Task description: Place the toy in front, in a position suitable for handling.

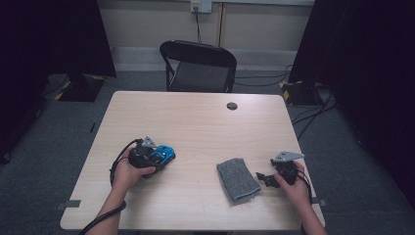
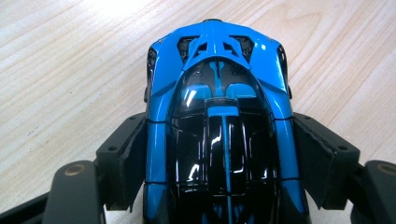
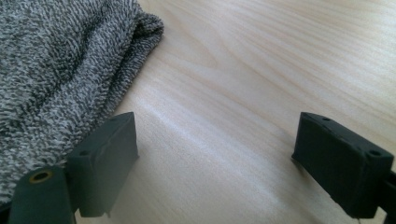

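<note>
The surface (image 1: 205, 122) is a pale wood-grain top with rounded corners and a small round dark cap (image 1: 232, 105) near its far edge. Just behind it stands a black folding chair (image 1: 198, 66), facing the surface. The floor (image 1: 63, 127) is grey carpet. The far wall (image 1: 156, 24) is off-white with a lighter strip along its foot, and a socket (image 1: 201, 5) sits high on it with a cable hanging down. Black curtains (image 1: 54, 34) hang at both sides, the right one (image 1: 362, 49) deep in shadow. Dark cables (image 1: 313, 110) trail across the floor at the right, near yellow-and-black tape marks (image 1: 285, 93).
</note>
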Available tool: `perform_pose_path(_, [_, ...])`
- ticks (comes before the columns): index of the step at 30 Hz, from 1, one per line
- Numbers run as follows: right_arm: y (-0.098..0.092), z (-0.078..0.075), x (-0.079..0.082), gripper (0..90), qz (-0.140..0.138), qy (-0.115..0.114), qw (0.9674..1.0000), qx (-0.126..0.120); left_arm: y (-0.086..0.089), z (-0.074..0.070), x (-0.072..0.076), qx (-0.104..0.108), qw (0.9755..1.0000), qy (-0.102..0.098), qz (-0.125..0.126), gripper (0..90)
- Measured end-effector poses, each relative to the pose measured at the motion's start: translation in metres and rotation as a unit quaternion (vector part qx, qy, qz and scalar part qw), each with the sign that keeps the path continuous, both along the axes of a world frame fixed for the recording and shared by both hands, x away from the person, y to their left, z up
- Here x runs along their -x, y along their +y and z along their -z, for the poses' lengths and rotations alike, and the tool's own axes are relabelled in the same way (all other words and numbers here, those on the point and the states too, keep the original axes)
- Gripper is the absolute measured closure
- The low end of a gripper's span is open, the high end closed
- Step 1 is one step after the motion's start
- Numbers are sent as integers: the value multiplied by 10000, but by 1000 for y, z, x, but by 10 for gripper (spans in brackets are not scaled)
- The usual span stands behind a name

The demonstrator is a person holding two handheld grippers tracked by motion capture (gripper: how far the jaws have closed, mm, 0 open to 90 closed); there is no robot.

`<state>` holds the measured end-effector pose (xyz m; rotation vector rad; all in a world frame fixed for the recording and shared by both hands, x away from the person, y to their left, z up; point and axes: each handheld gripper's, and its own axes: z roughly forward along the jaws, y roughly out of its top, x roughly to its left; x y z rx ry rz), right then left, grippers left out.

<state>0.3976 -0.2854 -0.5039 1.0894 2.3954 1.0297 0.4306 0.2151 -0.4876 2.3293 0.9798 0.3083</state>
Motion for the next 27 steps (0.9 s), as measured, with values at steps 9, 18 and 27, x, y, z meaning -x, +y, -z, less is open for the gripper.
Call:
perform_pose_path(9, [0, 0, 0, 130, 2, -2, 10000, -3, -3, -3, -1, -197, 9998, 26, -95, 262])
perform_pose_path(18, [0, 0, 0, 129, 2, 1, 10000, 0, 1, -9, -1, -327, 9994, 34, -130, 262])
perform_pose_path(27, [0, 0, 0, 129, 1, 0, 10000, 0, 1, -18, -2, -350, 9993, 14, -157, 262])
